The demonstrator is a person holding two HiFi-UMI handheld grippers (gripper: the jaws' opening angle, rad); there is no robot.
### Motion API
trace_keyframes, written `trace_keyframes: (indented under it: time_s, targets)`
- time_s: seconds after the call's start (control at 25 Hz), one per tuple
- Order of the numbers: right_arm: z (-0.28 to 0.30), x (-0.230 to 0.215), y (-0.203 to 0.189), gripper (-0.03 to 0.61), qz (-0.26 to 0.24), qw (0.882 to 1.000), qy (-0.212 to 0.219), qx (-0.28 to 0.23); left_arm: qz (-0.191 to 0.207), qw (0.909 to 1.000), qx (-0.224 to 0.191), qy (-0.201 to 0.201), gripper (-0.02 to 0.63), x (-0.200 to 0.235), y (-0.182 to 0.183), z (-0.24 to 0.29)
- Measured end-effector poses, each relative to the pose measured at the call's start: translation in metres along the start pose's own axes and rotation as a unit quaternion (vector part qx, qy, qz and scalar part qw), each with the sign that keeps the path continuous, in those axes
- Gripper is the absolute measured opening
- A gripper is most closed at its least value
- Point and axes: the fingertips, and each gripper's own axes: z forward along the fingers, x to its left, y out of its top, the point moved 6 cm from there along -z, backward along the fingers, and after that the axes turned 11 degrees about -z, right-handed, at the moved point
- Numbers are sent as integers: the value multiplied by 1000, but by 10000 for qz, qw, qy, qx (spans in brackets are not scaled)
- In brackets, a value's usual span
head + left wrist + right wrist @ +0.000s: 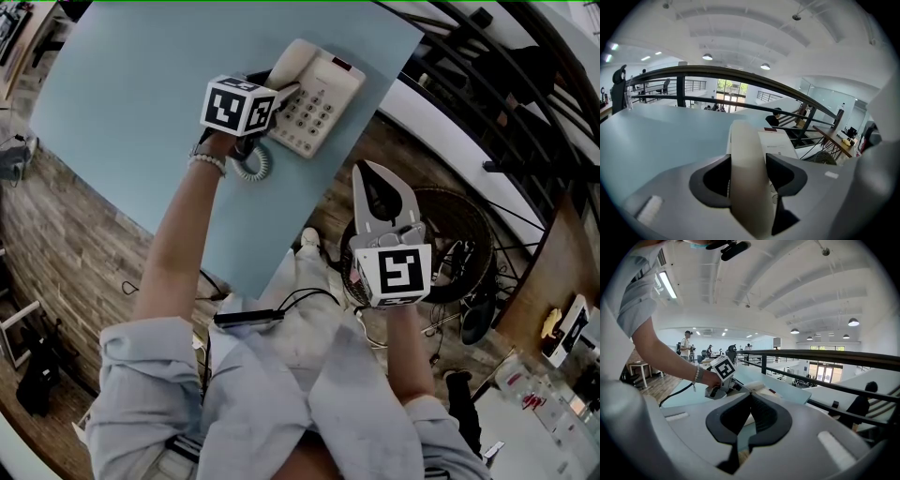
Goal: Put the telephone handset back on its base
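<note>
Currently the handset (287, 64) lies along the left side of its base (328, 89). Your left gripper (274, 92) is clamped on its near end, with both jaws pressed against its sides (your left gripper view shows this plainly). Whether the handset is fully seated I cannot tell, because the gripper's marker cube (239, 105) covers that end from above. One coiled cord (254, 164) curls on the table (131, 103) just beside the base's near corner, and its upper part is hidden under your hand (220, 142). Your right gripper (750, 395) has its jaws closed together with nothing between them, and it is held off the table's edge, over the floor (56, 244). Near it stands one round woven basket (459, 225) (what is inside is too dim to make out). By count, you have one handset, one base, one cord, two grippers and one basket.
</note>
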Motion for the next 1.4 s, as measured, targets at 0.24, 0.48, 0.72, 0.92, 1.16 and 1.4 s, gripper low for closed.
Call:
trace_keyframes:
  time_s: [0.24,0.48,0.72,0.92,1.16,1.4]
  targets:
    - [-5,2,4,8,-11,10000,-35,-28,-100,9991,-396,63,210,1,5,-21]
    - [-11,11,10,7,-133,9999,36,-50,-15,9955,-943,-21,195,-5,5,-61]
    - [-18,24,27,7,-221,9996,49,-170,30,9891,-1468,142,32,-17,0,-112]
    - [-26,34,40,6,-300,9991,67,-279,184,9859,-1652,183,5,-36,-14,-146]
    - [-37,45,53,7,-439,9983,146,-356,776,9825,-1687,146,5,-74,-32,-185]
    - [-49,54,66,6,-581,9969,226,-488,978,9756,-1949,269,5,-103,-41,-227]
